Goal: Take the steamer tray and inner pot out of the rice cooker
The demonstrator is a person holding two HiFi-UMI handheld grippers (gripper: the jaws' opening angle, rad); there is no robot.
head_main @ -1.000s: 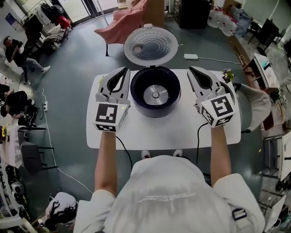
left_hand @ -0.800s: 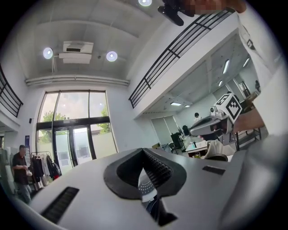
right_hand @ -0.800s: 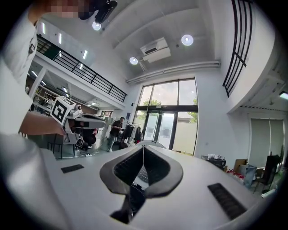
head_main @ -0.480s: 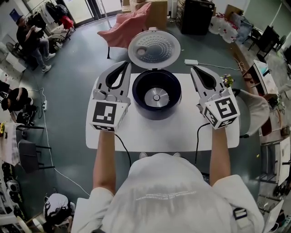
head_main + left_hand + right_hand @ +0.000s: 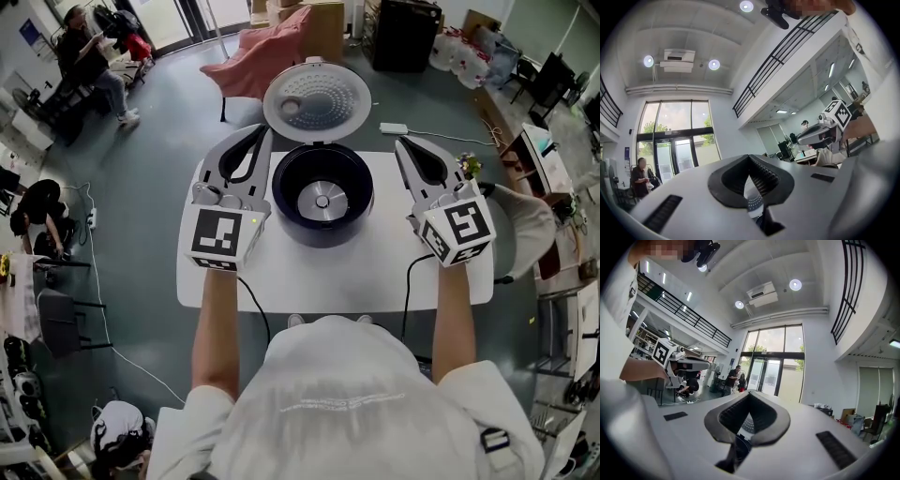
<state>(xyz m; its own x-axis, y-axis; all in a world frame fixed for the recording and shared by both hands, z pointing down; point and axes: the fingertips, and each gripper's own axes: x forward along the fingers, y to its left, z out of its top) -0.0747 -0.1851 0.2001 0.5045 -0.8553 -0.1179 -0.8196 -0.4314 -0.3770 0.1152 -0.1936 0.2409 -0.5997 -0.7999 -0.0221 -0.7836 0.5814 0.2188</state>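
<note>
Left gripper (image 5: 259, 132) raised slightly since a second ago; right gripper (image 5: 402, 142) unmoved; nothing grasped.
Both are held on either side of the rice cooker (image 5: 323, 233), clear of it, on the white table (image 5: 375, 272), with its lid (image 5: 317, 99) swung open. Both pairs of fingers are pressed together and empty. Inside the cooker a dark well with a bright disc at the bottom is seen. Whether an inner pot sits there cannot be told, and no steamer tray is made out. The lift is judged to advance nothing.
</note>
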